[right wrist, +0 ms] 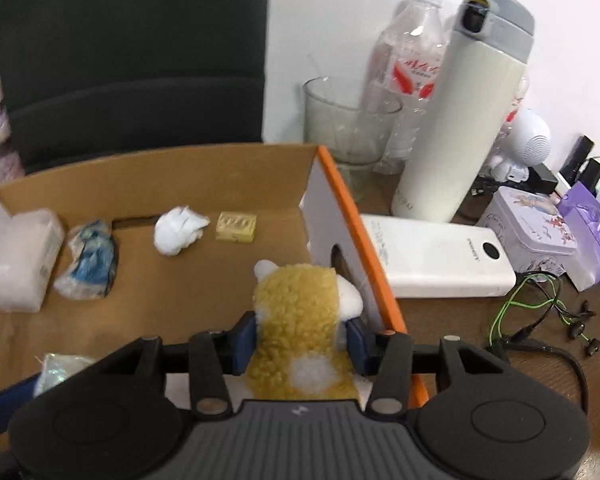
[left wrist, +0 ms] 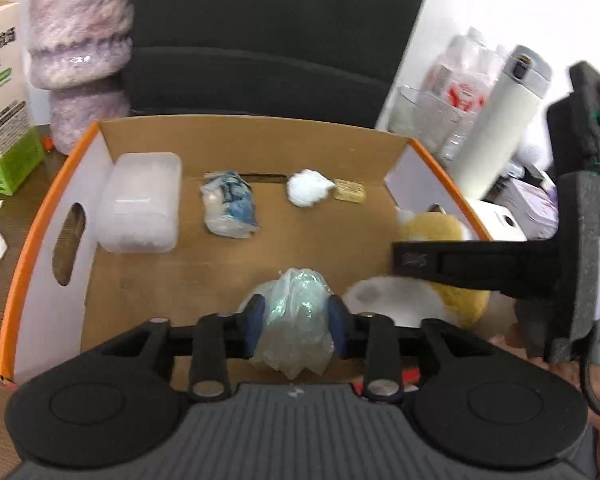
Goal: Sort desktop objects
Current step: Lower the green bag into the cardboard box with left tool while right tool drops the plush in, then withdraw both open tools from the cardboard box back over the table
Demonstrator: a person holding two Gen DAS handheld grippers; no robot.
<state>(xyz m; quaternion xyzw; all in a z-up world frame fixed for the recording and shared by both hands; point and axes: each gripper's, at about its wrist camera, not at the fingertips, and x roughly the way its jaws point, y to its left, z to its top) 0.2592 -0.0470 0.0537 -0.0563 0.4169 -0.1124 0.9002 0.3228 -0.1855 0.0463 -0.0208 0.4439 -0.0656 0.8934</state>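
Over the cardboard box [left wrist: 52, 200], the left gripper [left wrist: 296, 326] clenches a crumpled clear plastic bag [left wrist: 296, 312], contents unreadable, while the right gripper [right wrist: 302, 344] clamps a yellow plush toy [right wrist: 296, 320], its face hidden.

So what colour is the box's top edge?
Orange, along the cardboard box rim; clearest in the right wrist view.

The cardboard box [left wrist: 28, 240] contains four items along its rear wall: plastic container [left wrist: 140, 204] leftmost, wrapped packet [left wrist: 228, 208], crumpled tissue [left wrist: 308, 187], small block [left wrist: 350, 191] rightmost. The power bank [right wrist: 432, 260] lies right of the box, thermos [right wrist: 464, 112] behind it.
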